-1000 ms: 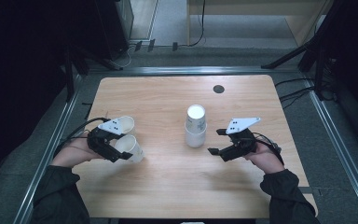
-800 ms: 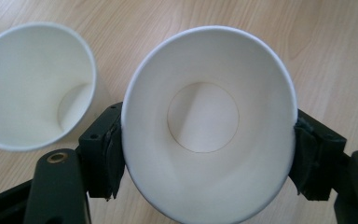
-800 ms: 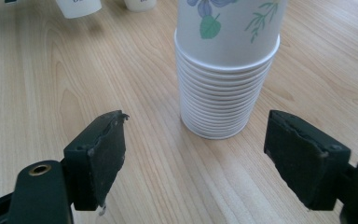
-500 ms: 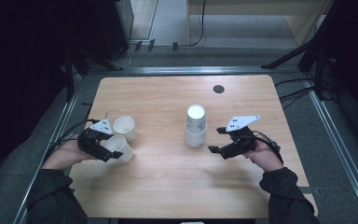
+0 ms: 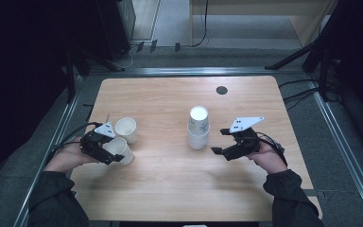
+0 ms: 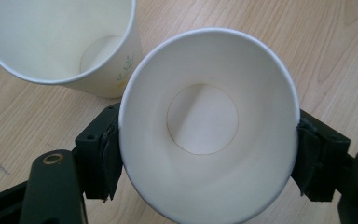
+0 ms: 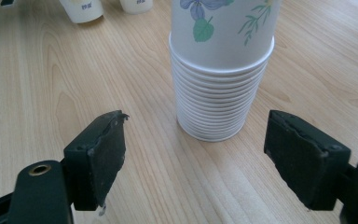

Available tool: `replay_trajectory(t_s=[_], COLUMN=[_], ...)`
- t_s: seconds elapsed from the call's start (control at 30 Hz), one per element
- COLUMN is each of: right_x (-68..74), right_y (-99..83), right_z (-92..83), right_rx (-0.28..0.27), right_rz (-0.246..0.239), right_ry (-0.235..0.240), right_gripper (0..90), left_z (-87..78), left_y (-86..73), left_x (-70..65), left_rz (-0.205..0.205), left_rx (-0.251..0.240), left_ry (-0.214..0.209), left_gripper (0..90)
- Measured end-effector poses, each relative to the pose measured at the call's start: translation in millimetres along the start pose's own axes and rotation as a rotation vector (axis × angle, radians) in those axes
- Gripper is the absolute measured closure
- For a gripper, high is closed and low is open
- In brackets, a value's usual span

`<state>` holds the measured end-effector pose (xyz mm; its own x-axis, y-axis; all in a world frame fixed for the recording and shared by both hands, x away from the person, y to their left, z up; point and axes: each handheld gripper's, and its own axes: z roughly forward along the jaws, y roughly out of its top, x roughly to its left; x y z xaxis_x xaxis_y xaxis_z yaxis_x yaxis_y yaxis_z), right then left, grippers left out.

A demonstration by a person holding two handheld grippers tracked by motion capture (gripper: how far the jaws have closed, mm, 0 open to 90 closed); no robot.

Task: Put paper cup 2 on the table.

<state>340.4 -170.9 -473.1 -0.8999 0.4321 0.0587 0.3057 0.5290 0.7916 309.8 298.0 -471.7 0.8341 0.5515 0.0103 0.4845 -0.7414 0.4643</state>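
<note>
Lower left of the high view, the left gripper (image 5: 115,156), jaws just easing apart, pinches a thin white paper cup (image 6: 209,126) across its crushable rim, while the right gripper (image 7: 214,158) gapes empty.

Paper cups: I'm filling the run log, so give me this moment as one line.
left gripper: jaws just opening, cup between pads | second cup: upright beside it | right gripper: open, near cup stack

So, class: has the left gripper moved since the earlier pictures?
Yes. The left gripper, jaws just opening around a paper cup, went left, away from the cup stack.
</note>
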Motion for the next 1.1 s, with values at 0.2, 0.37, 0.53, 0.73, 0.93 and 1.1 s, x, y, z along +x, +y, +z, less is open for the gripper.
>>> replay_trajectory(t_s=[0.2,0.37,0.53,0.73,0.93,1.1], right_x=[0.3,0.2,0.3,0.4,-0.6,-0.5], right_y=[0.1,0.2,0.2,0.3,0.2,0.1], right_z=[0.5,0.3,0.5,0.2,-0.4,0.1], right_rx=[0.005,0.006,0.008,0.008,0.004,0.012], right_rz=[-0.002,-0.003,-0.002,0.0,0.001,-0.005], right_ry=[0.002,0.001,0.002,0.002,0.001,-0.004], right_gripper=[20.9,20.9,20.9,20.9,20.9,20.9], left_z=[4.7,6.0,4.9,-1.6,-19.5,-36.3], left_y=[0.6,-1.2,-1.1,-1.6,-5.1,-6.0], left_x=[-0.7,3.1,3.1,4.7,7.5,7.9], left_rz=[-0.004,-0.043,-0.06,-0.08,-0.109,-0.119], left_rx=[0.007,0.005,-0.002,-0.02,-0.085,-0.139], left_ry=[-0.013,-0.044,-0.056,-0.066,-0.07,-0.059], left_gripper=[21.6,17.6,12.8,12.0,12.1,12.2])
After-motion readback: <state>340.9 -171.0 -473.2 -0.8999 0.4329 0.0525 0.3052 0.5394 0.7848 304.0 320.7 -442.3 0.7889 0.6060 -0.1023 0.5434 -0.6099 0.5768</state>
